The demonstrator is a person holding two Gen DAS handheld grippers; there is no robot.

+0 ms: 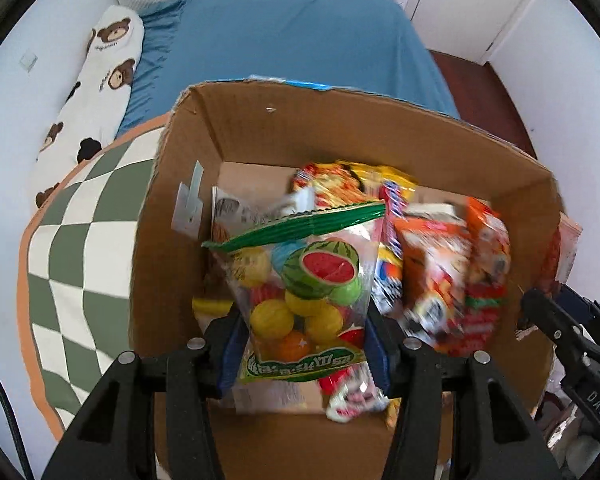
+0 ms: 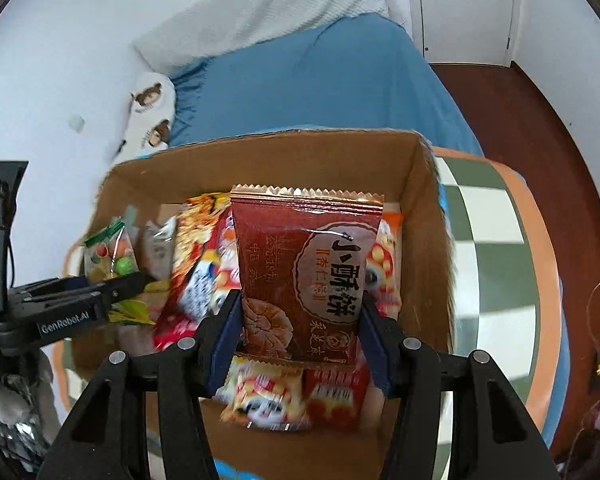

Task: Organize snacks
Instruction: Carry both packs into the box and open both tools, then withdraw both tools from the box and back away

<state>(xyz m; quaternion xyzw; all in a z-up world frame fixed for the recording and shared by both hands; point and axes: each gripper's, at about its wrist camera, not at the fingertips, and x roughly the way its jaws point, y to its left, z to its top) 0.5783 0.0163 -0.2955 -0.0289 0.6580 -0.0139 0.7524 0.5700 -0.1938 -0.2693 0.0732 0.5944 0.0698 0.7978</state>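
A brown cardboard box point(image 1: 260, 136) holds several snack packets point(image 1: 452, 280). My left gripper point(image 1: 306, 344) is shut on a clear bag of fruit-shaped candy point(image 1: 304, 288) with a green top, held upright over the box's left side. My right gripper point(image 2: 300, 336) is shut on a dark red biscuit packet point(image 2: 304, 276), upright over the right side of the box point(image 2: 260, 152). In the right wrist view the left gripper point(image 2: 112, 292) and its candy bag point(image 2: 110, 256) show at the left. The right gripper point(image 1: 560, 320) shows at the right edge of the left wrist view.
The box rests on a green-and-white checked cushion point(image 1: 84, 248) with an orange border, on a bed with a blue sheet point(image 1: 292, 36). A bear-print pillow point(image 1: 104, 76) lies along the white wall. Dark red floor point(image 2: 540, 128) lies to the right.
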